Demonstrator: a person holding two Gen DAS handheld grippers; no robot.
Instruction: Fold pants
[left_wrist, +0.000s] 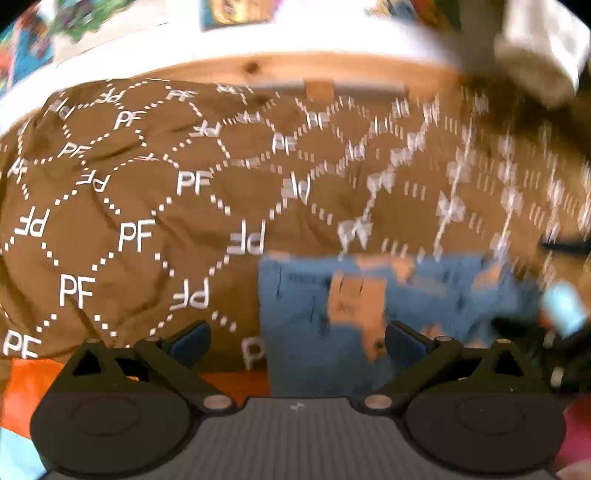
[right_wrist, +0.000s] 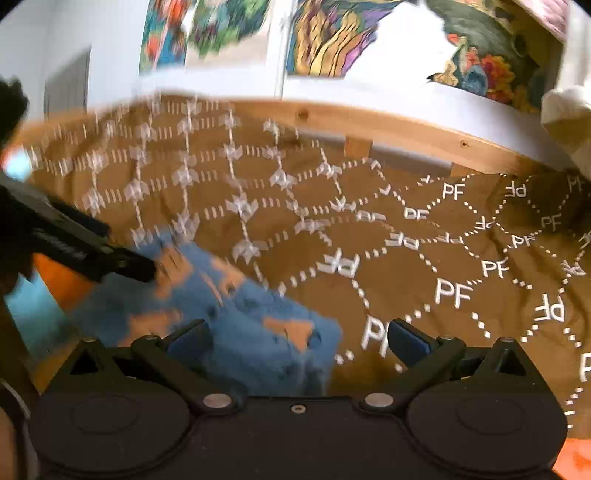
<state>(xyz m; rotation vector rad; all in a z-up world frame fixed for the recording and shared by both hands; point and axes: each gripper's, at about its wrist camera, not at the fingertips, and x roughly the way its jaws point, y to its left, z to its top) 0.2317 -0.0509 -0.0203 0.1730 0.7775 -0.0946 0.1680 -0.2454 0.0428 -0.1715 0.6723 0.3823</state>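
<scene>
The pants (left_wrist: 388, 306) are blue denim with tan patches, folded into a compact block on a brown bedspread (left_wrist: 147, 206) printed with white "PF" letters. In the left wrist view they lie just ahead of my left gripper (left_wrist: 297, 338), which is open and holds nothing. In the right wrist view the pants (right_wrist: 243, 306) lie ahead and to the left of my right gripper (right_wrist: 297, 338), which is open and empty. The left gripper shows there (right_wrist: 144, 269) as a black arm at the pants' far left edge. Both views are motion-blurred.
A wooden bed frame (right_wrist: 388, 129) runs along the far side of the bedspread (right_wrist: 461, 258), with a white wall and colourful posters (right_wrist: 332, 37) behind. An orange and light blue cloth (left_wrist: 29, 387) lies at the near left. A white cloth (left_wrist: 543, 48) hangs at the upper right.
</scene>
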